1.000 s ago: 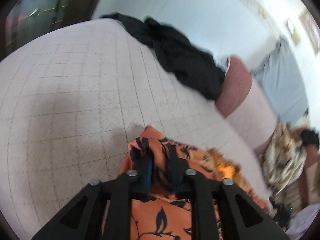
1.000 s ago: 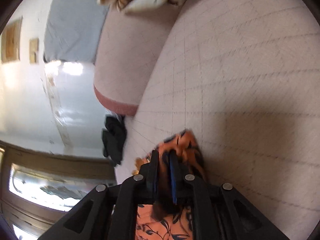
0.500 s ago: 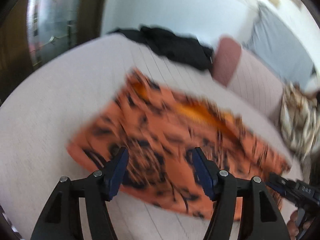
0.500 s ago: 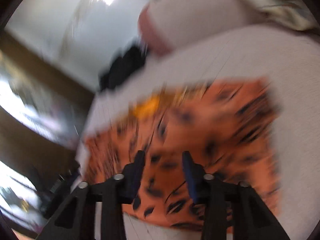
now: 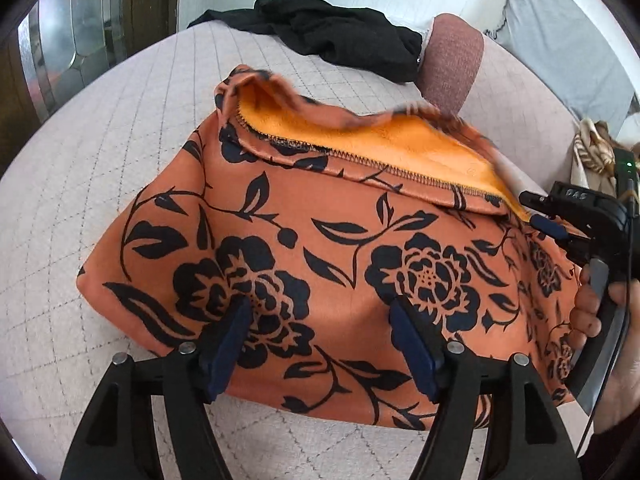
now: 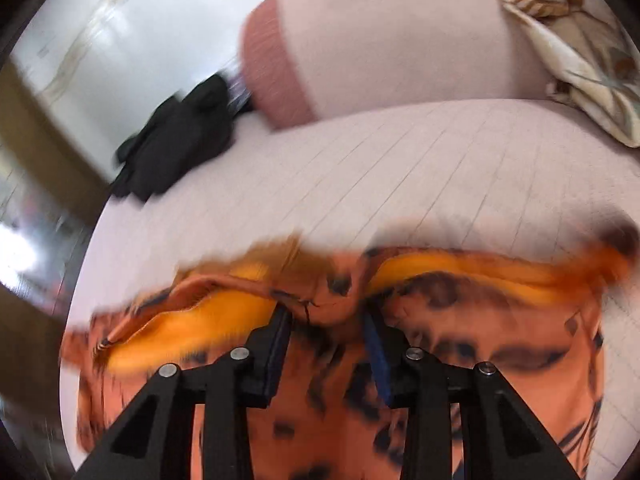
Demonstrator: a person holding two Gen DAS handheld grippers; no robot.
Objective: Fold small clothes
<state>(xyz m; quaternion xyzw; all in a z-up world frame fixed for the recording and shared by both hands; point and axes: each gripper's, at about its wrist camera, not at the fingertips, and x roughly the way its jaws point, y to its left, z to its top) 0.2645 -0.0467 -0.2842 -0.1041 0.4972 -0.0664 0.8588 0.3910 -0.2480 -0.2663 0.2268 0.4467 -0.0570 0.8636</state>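
Now the orange floral garment (image 5: 320, 248) lies on the quilted bed (image 5: 120, 128), roughly folded, its far edge flopped open w/ bright orange lining showing along a zigzag-stitched hem (image 5: 360, 156). Left gripper (image 5: 320, 344) hovers over the near part of the cloth, jaws opening wide; fabric shows beneath and between the pads but they don't press on it, so nothing is gripped. Right gripper (image 6: 326, 340) is partly open over the turned-up edge; a hump of cloth bulges between its pads, but the view is blurred, so can't tell whether they pinch it. In the left view it sits at the garment's right end, in the person's hand (image 5: 608, 320).

Handling, as a guess: cloth looks soft, light, limp, probably a bit fleecy inside, so it'll sag and slide, not hold a crease. Best hold is likely at the hem corners, both layers together, not mid-panel. A black garment (image 5: 340, 36), a bolster (image 5: 452, 64) and a patterned cloth (image 6: 580, 52) lie well apart.
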